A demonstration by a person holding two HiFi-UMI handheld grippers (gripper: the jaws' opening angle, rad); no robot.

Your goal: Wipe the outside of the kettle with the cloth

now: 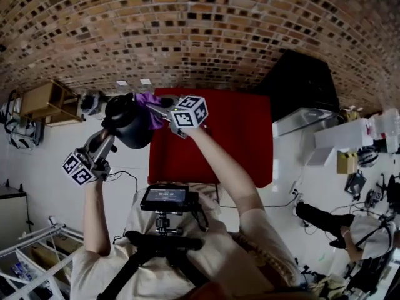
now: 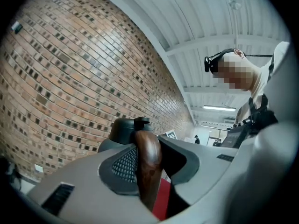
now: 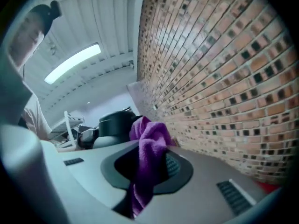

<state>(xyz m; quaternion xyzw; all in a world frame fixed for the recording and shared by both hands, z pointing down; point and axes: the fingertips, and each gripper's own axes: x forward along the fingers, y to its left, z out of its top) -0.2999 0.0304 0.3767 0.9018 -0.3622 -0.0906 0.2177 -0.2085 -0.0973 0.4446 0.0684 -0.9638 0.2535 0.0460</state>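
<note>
Wiping looks to be under way, judging from the pose.

Kettle (image 1: 128, 125), dark-bodied, is off the red desk (image 1: 240, 139) and held in the air before the brick wall (image 1: 187, 24). In the head view it sits over the desk's left edge.

Left gripper (image 1: 103, 144): jaws closed on the kettle's brown wooden handle (image 2: 148, 160), which fills the gap between the pads.

Right gripper (image 1: 164, 108): jaws clamped on a bunch of the purple cloth (image 3: 148, 150), with a loose tail hanging below them. The cloth sits at the kettle's upper right flank. Contact looks likely, but these views do not confirm it.

Technique notes (judgement):
- Hold the handle firmly. The kettle hangs from that one grip and could swing under wiping pressure.
- Lead with the bunched cloth ahead of the jaws, not the hard jaw tips, so the body is not scraped.
- Turn the kettle with the left hand to present unwiped sides, rather than reaching round with the right.
- Mind the loose tail of cloth, which could snag.

Count: kettle 1; cloth 1; grippers 2; desk 1.
</note>
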